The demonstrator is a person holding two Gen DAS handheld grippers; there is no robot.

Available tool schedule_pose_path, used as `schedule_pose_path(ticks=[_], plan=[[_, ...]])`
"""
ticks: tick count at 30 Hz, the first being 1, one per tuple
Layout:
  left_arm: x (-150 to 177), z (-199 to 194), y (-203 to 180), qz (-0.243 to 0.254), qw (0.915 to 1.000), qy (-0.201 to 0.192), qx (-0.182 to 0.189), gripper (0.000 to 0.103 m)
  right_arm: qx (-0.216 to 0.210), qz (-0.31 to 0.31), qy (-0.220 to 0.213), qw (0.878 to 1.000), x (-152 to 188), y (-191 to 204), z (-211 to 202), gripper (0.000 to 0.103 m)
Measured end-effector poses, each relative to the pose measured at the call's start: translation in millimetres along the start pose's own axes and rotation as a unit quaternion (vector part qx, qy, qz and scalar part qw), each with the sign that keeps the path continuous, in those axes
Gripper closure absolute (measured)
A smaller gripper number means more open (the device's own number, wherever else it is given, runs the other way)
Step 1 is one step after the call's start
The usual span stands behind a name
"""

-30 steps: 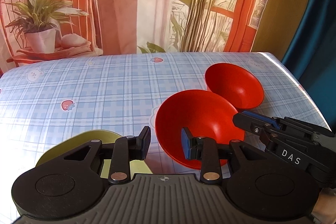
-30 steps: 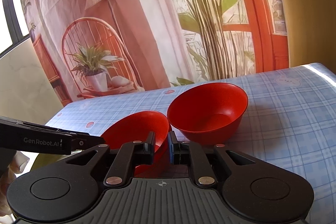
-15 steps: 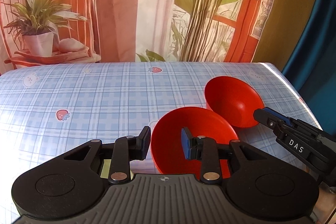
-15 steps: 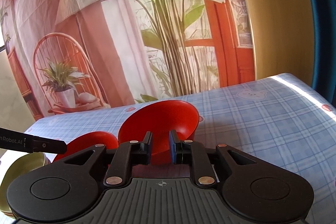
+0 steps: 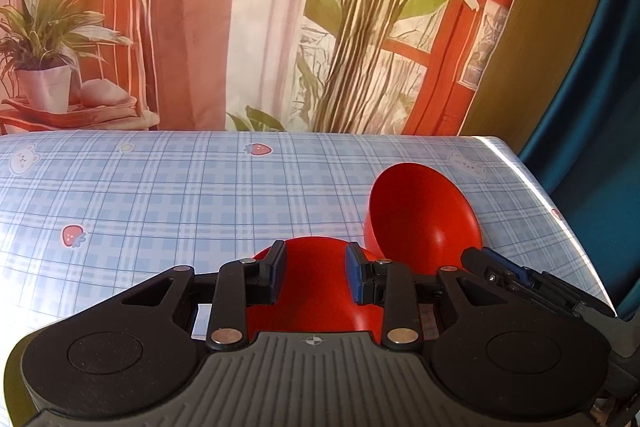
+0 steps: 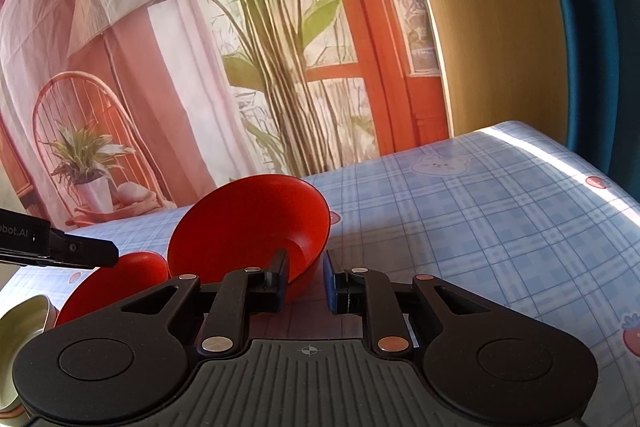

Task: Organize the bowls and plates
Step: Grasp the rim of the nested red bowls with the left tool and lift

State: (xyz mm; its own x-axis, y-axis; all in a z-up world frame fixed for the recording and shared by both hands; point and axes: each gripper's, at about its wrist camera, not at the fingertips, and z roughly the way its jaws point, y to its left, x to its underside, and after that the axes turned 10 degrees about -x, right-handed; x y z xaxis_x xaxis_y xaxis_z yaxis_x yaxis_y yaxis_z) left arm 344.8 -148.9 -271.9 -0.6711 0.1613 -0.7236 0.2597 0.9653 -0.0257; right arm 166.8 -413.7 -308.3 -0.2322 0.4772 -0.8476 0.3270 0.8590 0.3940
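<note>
So two red bowls on the desk point(image 5: 200, 195), the one with the blue plaid cover. The far bowl point(image 6: 248, 223) is tipped up hard, its mouth facing left and toward the right wrist camera, with its lower wall sitting between the fingers of the right hand-held gripper point(image 6: 305, 281); the fingers look parted with a gap on the right side, so I'd call it open around the wall, not clamped. In the left view that same bowl point(image 5: 424, 223) stands nearly on edge, mouth facing left. The near bowl point(image 5: 312, 287) sits right in front of it, lower and closer to level, and the left hand-held gripper point(image 5: 313, 277) has its fingers spread wide over the near bowl, not squeezing anything. From the right view the near bowl point(image 6: 116, 287) sits left of the tilted bowl, rims almost touching. A pale green dish point(image 6: 24, 331) is just left of the near bowl. Lots of bare cover stretches left and behind the bowls; the desk edge runs close on the right of the tilted one.
</note>
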Motion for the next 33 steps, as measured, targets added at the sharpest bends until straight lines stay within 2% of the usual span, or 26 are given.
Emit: schedule_pose_path(ticks=[6, 16, 17, 18, 19, 20, 33], plan=[[-7.4, 5.8, -19.2, 0.047, 0.9988, -0.016, 0.0, 0.07, -0.007, 0.0, -0.008, 1.0, 2.9, -2.1, -1.4, 0.088], [-16.6, 38.8, -41.6, 0.046, 0.9986, 0.015, 0.021, 0.07, -0.017, 0.012, -0.003, 1.0, 6.3, -5.0, -0.1, 0.089], [-15.4, 40.7, -42.8, 0.045, 0.9986, 0.018, 0.022, 0.071, -0.019, 0.014, -0.003, 1.0, 6.6, -5.7, -0.3, 0.089], [-14.0, 41.8, -44.4, 0.046, 0.9984, 0.02, 0.025, 0.079, -0.021, 0.017, -0.003, 1.0, 6.9, -6.4, -0.6, 0.089], [-12.4, 42.3, -47.1, 0.052, 0.9981, 0.02, 0.025, 0.085, -0.022, 0.018, -0.003, 1.0, 6.8, -6.8, -0.5, 0.089], [-10.9, 41.5, -49.5, 0.062, 0.9978, 0.017, 0.018, 0.086, -0.021, 0.021, -0.004, 1.0, 6.8, -7.4, -0.5, 0.089], [-7.8, 18.4, -51.5, 0.082, 0.9961, 0.005, 0.032, 0.087, -0.016, 0.032, -0.045, 0.998, 2.5, -9.8, -16.9, 0.09]])
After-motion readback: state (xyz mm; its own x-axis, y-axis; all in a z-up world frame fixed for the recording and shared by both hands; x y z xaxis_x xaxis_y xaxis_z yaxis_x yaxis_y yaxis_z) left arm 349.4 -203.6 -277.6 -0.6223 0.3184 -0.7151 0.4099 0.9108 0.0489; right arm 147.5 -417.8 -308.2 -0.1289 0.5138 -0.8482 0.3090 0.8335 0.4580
